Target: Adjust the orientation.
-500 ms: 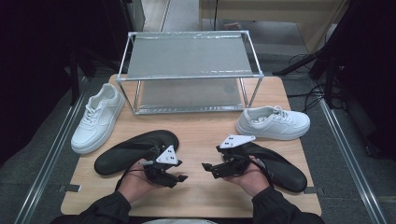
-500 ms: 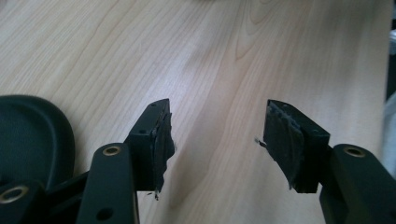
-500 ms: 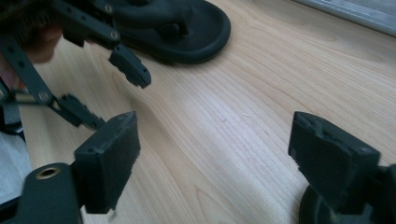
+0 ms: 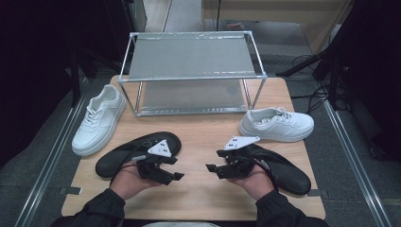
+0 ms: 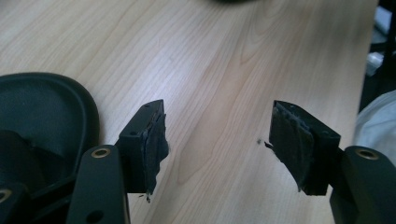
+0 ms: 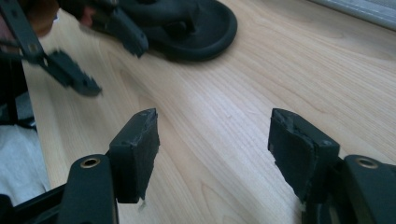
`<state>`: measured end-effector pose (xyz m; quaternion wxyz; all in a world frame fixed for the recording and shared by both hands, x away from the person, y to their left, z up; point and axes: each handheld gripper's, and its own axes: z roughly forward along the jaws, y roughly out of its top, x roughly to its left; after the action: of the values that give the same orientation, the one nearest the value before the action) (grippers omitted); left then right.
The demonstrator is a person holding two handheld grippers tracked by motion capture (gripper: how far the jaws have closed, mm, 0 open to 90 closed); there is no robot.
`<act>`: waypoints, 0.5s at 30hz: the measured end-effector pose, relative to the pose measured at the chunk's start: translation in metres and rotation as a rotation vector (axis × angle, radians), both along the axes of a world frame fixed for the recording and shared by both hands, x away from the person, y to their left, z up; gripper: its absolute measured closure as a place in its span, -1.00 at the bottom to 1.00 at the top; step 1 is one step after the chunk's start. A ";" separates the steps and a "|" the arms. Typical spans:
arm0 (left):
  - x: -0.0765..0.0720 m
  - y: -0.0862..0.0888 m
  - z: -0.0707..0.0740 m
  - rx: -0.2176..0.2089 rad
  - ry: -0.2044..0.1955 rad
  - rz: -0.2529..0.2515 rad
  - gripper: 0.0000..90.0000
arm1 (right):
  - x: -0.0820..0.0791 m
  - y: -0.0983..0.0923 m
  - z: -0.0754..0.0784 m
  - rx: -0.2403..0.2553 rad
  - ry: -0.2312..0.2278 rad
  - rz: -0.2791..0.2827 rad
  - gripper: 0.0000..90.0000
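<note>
Two black sandals lie on the wooden table (image 4: 198, 137): one (image 4: 135, 152) at the left by my left hand, the other (image 4: 283, 171) at the right under my right hand. My left gripper (image 4: 174, 169) points right with its jaws open and bare wood between them (image 5: 218, 106); the left sandal's rim (image 5: 42, 107) lies just beside one jaw. My right gripper (image 4: 213, 161) faces it, open over bare wood (image 6: 214, 114). In the right gripper view the left sandal (image 6: 196, 28) lies farther off, with the left gripper (image 6: 105, 60) in front of it.
A white sneaker (image 4: 97, 120) lies at the table's left edge, another (image 4: 276, 124) at the right. A two-tier metal rack (image 4: 191, 71) stands at the back centre. Dark floor and cables surround the table.
</note>
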<state>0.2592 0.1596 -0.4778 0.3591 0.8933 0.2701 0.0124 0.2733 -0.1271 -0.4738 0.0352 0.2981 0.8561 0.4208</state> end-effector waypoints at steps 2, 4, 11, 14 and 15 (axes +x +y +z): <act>0.001 0.003 0.003 0.004 0.007 -0.001 -0.14 | -0.003 0.000 0.002 -0.002 -0.019 0.001 -0.21; 0.001 0.006 0.006 0.004 0.011 -0.004 -0.09 | -0.006 -0.001 0.004 0.006 -0.041 0.005 -0.19; 0.006 0.016 0.007 0.008 0.018 0.012 -0.07 | -0.008 -0.003 0.005 -0.012 -0.049 -0.005 -0.11; 0.008 0.021 0.009 0.007 0.021 0.009 -0.05 | -0.008 -0.004 0.004 -0.037 -0.041 0.000 -0.01; 0.008 0.023 0.009 0.006 0.017 0.012 -0.04 | -0.007 -0.004 0.004 -0.036 -0.030 -0.001 -0.01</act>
<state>0.2668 0.1826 -0.4686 0.3538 0.8928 0.2785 0.0076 0.2665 -0.1315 -0.4701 0.0537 0.2912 0.8627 0.4100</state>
